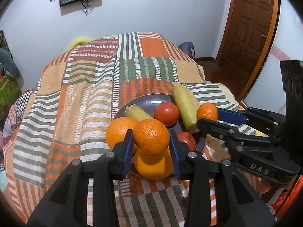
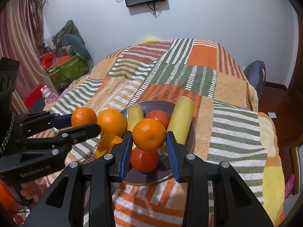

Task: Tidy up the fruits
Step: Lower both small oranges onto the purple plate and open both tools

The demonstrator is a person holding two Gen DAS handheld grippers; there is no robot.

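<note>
We hold one tangerine (image 1: 151,139) in the left claw (image 1: 151,147), another tangerine (image 2: 149,134) in the right claw (image 2: 149,143), above the plate (image 2: 151,178); next, we judge, sorting them.

Four oranges (image 2: 111,122) (two tomatoes (image 2: 144,159))

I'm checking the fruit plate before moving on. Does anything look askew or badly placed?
Yes: the long yellow-green fruit lies across the dark plate with its far end jutting past the rim. Nothing looks spilled or damaged.
</note>
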